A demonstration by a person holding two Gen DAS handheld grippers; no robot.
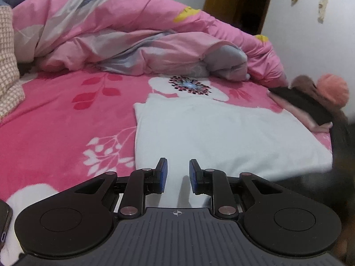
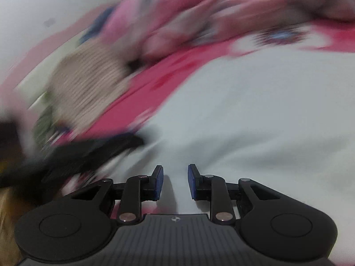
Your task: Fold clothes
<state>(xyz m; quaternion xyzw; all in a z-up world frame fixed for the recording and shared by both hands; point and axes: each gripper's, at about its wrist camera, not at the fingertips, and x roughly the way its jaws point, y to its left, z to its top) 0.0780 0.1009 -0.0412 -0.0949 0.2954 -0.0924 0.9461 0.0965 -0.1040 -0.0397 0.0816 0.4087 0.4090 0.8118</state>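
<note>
The white garment lies flat on the pink bed sheet, right in front of the left gripper and stretching away past its tips. It looks partly folded, with a straight edge on its left side. So the step seems to be another fold, or smoothing it down.

The left gripper has its blue pads a little way apart, and nothing is between them. The right gripper is the same: a small gap, nothing held. The white cloth is just under and ahead of it too, but that view is very blurry.

Next, I think each gripper must go down to an edge of the cloth, pinch it, and lift it over.

Far ahead of the left gripper is a bunched pink duvet. Off to its right lie a dark folded thing and an orange pompom. I see no boxes or baskets.
</note>
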